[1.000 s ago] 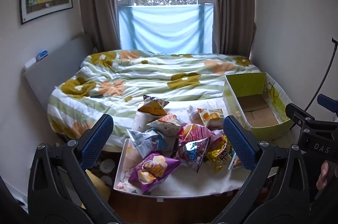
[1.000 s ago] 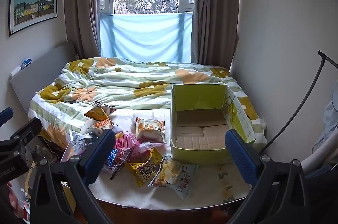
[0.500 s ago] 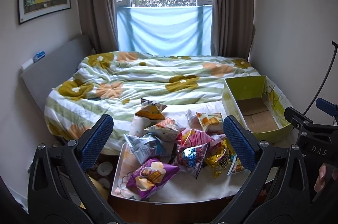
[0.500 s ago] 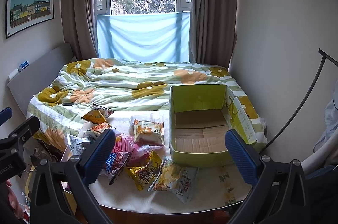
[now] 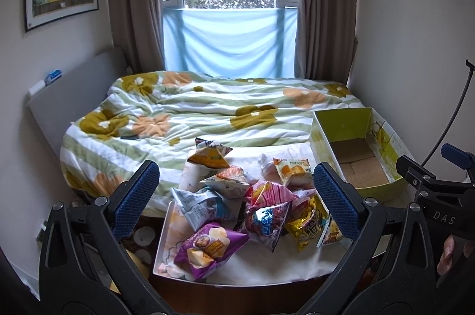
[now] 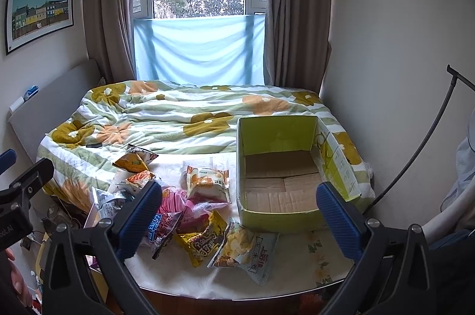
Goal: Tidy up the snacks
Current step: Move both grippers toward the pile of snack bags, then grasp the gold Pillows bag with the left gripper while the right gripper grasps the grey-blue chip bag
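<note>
Left wrist view: left gripper, jaws spread wide, empty, above a heap of crinkly foil snack packets on a white cloth-covered table. Purple chip bag lies nearest; best pinched at its puffed middle. Compared with a second ago, the heap sits lower in frame.

Right wrist view: right gripper, jaws spread, empty. Open yellow-green cardboard box, empty, stands just beside the packets, slightly larger than before.

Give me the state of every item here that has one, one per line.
Left claw: open, holding nothing.
Right claw: open, holding nothing.
Green cardboard box: open-topped, upright, no snacks inside.
Snack bags: heaped outside the box, none packed.
Curtains: drawn apart.
Blue cloth: covering the lower window.
</note>
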`<action>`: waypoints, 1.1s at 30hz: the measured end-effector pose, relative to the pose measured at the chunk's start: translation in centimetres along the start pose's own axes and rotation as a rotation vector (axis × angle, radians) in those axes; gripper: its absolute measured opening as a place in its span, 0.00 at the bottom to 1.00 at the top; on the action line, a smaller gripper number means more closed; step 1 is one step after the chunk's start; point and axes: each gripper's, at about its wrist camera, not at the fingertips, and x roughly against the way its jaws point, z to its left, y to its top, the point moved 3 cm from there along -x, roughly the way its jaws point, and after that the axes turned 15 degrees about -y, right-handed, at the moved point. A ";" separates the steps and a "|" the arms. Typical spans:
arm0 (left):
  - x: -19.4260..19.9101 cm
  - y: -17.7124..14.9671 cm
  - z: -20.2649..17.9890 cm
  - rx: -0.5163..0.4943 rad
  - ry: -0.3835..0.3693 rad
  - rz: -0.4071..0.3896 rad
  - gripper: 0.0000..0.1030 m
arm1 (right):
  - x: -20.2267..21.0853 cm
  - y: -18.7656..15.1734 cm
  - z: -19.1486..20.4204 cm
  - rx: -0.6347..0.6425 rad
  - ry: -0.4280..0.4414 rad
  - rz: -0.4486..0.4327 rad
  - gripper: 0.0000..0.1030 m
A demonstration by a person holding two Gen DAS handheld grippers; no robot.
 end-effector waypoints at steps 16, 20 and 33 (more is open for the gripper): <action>1.7 -0.6 -0.2 0.017 -0.022 -0.017 0.99 | 1.3 -0.4 -0.2 -0.009 0.000 -0.008 1.00; 2.3 -1.1 0.0 0.058 -0.047 -0.007 0.99 | 1.7 -0.9 -0.4 -0.011 -0.001 -0.004 1.00; -3.1 -5.0 0.1 0.007 -0.166 0.171 0.99 | -1.6 -5.3 -2.7 -0.084 0.000 0.179 1.00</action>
